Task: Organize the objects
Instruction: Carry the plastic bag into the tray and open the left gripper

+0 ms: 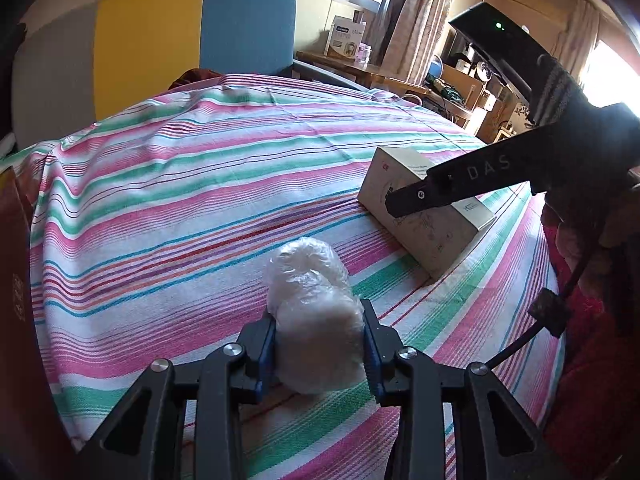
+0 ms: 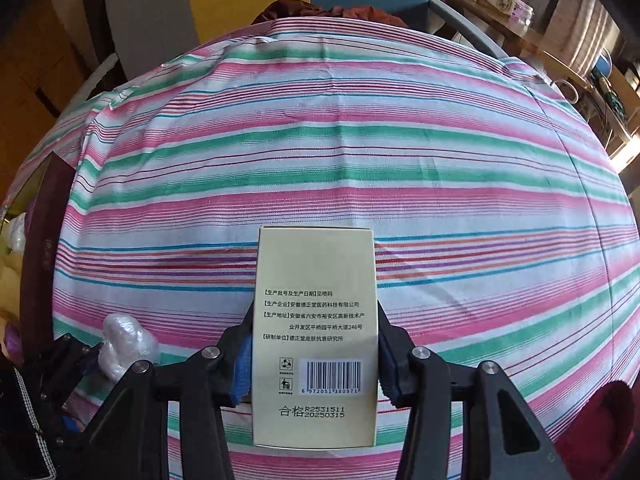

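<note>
My left gripper (image 1: 320, 328) is shut on a plastic-wrapped bundle (image 1: 312, 300), a whitish lump in crinkled film, held low over the striped cloth (image 1: 180, 184). The bundle also shows in the right wrist view (image 2: 124, 344) at the lower left, between the left gripper's fingers. My right gripper (image 2: 316, 356) is shut on a beige carton (image 2: 316, 320) with printed Chinese text and a barcode, held flat over the cloth (image 2: 360, 160). In the left wrist view the carton (image 1: 436, 236) sits to the right, with the right gripper's finger (image 1: 448, 188) across it.
A dark red box (image 1: 16, 280) stands at the cloth's left edge. A grey, yellow and blue headboard (image 1: 160, 40) rises behind. A wooden table with boxes (image 1: 352, 40) and cluttered shelves (image 1: 472, 80) stand at the back right. Red fabric (image 1: 592, 360) lies at the right.
</note>
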Demonstrator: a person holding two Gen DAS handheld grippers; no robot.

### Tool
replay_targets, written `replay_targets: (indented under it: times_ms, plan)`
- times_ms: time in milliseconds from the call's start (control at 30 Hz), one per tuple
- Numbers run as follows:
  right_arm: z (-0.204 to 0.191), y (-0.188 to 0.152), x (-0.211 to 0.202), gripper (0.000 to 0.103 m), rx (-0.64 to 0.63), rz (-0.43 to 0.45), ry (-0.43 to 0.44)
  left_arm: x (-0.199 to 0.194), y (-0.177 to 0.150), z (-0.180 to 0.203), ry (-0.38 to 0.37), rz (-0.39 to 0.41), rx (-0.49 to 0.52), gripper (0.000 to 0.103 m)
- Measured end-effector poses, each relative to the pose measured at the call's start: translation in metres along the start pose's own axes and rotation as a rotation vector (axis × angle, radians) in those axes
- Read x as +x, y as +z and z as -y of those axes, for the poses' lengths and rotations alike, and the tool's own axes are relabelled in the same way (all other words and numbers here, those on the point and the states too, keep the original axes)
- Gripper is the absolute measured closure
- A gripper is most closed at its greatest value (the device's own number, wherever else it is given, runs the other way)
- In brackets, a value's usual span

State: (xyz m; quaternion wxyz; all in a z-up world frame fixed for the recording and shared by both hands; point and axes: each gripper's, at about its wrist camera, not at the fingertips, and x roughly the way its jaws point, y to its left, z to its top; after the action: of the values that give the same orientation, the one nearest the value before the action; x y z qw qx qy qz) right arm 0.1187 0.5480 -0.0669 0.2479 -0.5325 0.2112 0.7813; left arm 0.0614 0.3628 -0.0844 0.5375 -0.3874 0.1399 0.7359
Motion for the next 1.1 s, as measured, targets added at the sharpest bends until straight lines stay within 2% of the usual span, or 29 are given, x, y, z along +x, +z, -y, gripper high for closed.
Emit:
replay_targets:
  times_ms: [333, 500, 767, 1100]
  plan:
    - [-0.013, -0.003, 0.006, 0.054, -0.05, 0.049, -0.056, -0.009, -0.003, 0.0, 0.054, 0.007, -0.006, 0.067]
    - [-0.015, -0.003, 0.005, 0.054, -0.083, 0.062, -0.066, -0.025, -0.008, -0.004, 0.089, 0.005, -0.058, 0.068]
    - [-0.015, -0.004, 0.005, 0.054, -0.097, 0.067, -0.069, -0.074, -0.006, -0.005, 0.097, 0.08, -0.089, 0.067]
    - [-0.019, -0.004, 0.006, 0.054, -0.114, 0.065, -0.086, -0.147, -0.007, -0.053, 0.237, 0.187, -0.195, 0.067]
